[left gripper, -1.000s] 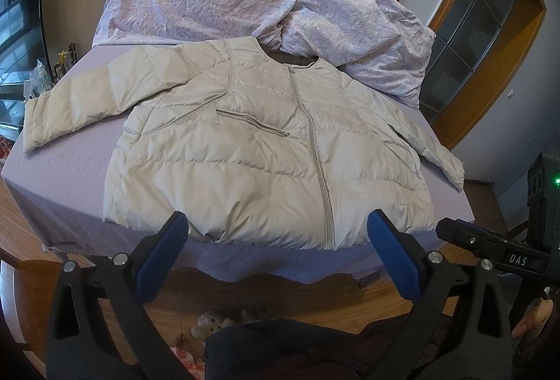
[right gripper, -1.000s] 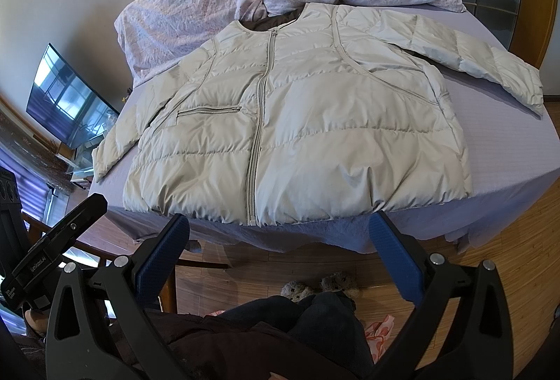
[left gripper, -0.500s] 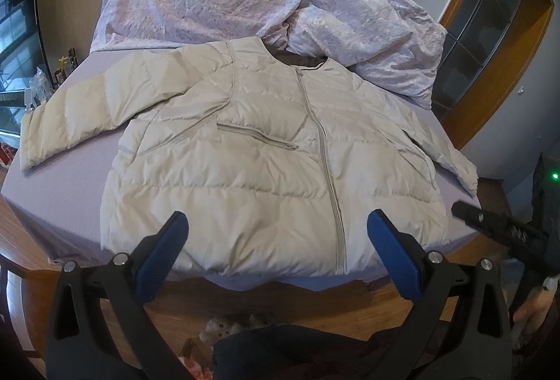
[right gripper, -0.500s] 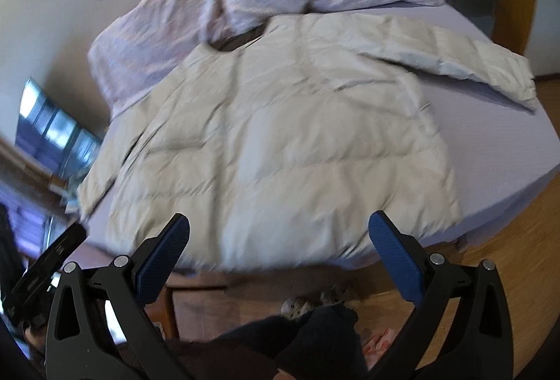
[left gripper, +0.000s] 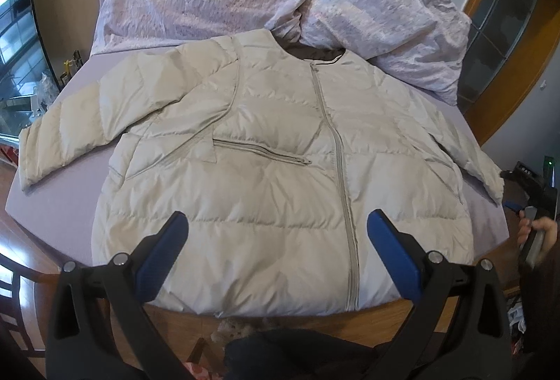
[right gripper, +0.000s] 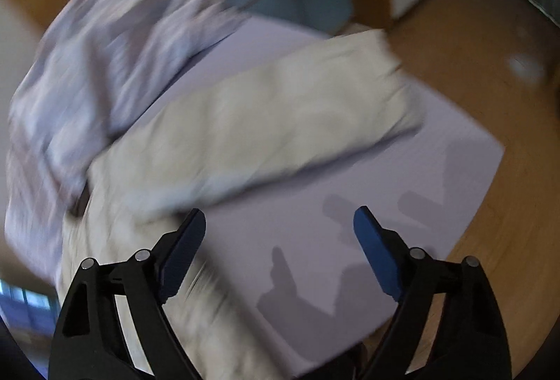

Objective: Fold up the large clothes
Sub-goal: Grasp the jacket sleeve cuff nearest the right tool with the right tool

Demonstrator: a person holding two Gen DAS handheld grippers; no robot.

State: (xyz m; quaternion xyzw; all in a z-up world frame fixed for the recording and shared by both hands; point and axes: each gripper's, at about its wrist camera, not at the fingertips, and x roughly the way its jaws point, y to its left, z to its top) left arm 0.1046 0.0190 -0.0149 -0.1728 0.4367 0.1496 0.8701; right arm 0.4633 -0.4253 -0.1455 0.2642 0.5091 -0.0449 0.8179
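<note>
both claws gape empty, left claw [left gripper: 276, 236] and right claw [right gripper: 279, 229]. i judge the puffy jacket [left gripper: 280, 170] light, soft and slippery, so i'd pinch its right sleeve [right gripper: 280, 114] at the cuff.

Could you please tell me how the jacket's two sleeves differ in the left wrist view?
The left sleeve spreads wide from the body, bulky and plain to see. The right sleeve lies close along the jacket's side, looking thinner near the bed's edge. Both are beige, quilted and flat on the lavender sheet.
</note>
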